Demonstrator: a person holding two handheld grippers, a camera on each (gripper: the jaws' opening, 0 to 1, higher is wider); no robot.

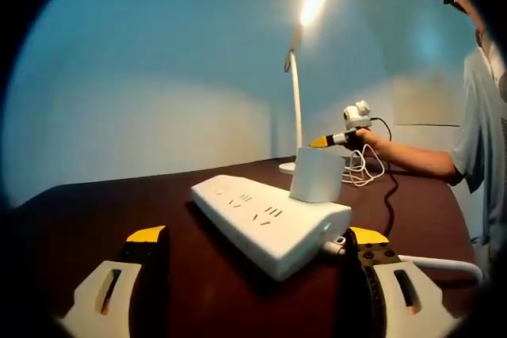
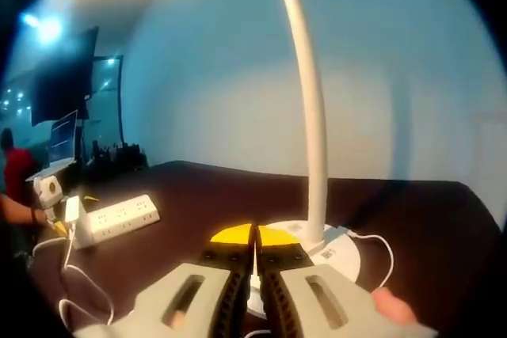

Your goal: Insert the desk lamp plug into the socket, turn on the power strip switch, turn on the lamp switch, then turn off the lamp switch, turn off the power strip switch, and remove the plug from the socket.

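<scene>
Lamp lit. My right gripper (image 2: 255,237), jaws pressed together, tips on the lamp base (image 2: 337,252) — nearer the switch. Left gripper (image 1: 257,237) jaws spread, power strip (image 1: 269,221) between them, plug (image 1: 316,173) seated at its far end.

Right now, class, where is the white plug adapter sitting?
In the left gripper view, the white plug adapter stands plugged into the right end of the power strip on the dark table, with the lit desk lamp just behind it.
</scene>
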